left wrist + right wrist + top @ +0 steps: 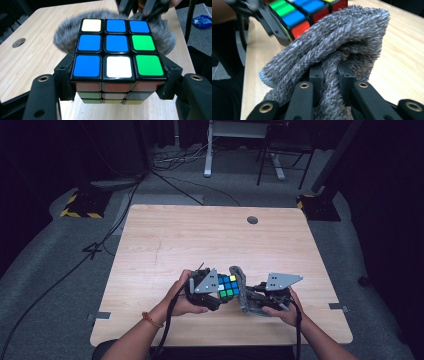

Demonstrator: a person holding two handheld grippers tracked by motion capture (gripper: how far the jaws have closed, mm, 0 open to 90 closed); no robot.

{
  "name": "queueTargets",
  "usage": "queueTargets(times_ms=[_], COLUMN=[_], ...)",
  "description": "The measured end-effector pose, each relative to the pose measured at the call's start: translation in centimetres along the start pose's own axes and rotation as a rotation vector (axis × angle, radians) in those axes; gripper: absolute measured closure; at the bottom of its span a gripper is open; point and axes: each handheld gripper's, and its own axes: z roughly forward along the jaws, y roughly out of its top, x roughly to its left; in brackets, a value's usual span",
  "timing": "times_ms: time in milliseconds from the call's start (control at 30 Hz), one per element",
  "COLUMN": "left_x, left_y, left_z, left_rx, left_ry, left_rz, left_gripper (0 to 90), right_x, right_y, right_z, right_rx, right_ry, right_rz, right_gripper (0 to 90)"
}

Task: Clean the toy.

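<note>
A scrambled 3-by-3 puzzle cube [117, 53] is clamped between the 2 jaws of the left gripper [117, 85], which are closed against its opposite sides, its mostly blue face turned up. A grey fluffy cloth [332, 52] is pinched in the nearly closed jaws of the right gripper [330, 75] and is pressed against the cube's far side, directly ahead of the left gripper. Both grippers are held just above the near edge of the wooden table [200, 235].

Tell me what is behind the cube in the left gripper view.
A fuzzy grey cloth bulges out behind the cube, held by the right tongs. The cube hides the cloth's middle.
</note>
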Motion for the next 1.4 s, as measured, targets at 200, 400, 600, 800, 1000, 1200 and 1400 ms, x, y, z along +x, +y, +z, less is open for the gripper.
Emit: queueTargets(times_ms=[200,400,600,800,1000,1200,1400], left_x=[-0.2,0.2,0.4,-0.1,0.0,0.3,-0.1], left_y=[0.1,0.1,-0.3,0.1,0.4,-0.3,-0.3], left_z=[0.0,-0.6,-0.3,-0.1,-0.5,0.3,1.3], left_rx=[-0.018,-0.054,-0.034,-0.038,-0.055,-0.012,0.034], left_ry=[-0.02,-0.018,-0.026,-0.043,-0.036,-0.045,-0.053], left_rz=[0.0,-0.017,-0.024,-0.016,-0.009,-0.024,-0.004], left_gripper=[33.2,33.2,33.2,33.2,33.1,33.0,32.7], right_x=[0.3,0.0,0.4,0.4,0.0,0.5,1.0], right_y=[0.5,0.1,0.5,0.7,0.0,0.9,1.1], right_z=[-0.5,0.3,-0.4,-0.6,0.5,-0.9,-1.1], right_rx=[-0.02,0.024,-0.021,-0.036,0.052,-0.051,-0.082], right_ry=[-0.001,0.004,0.021,-0.019,0.005,0.005,0.006], right_rz=[-0.003,0.009,-0.015,-0.017,0.003,-0.024,-0.054], right_gripper=[77.6,77.6,77.6,77.6,77.5,77.5,77.6])
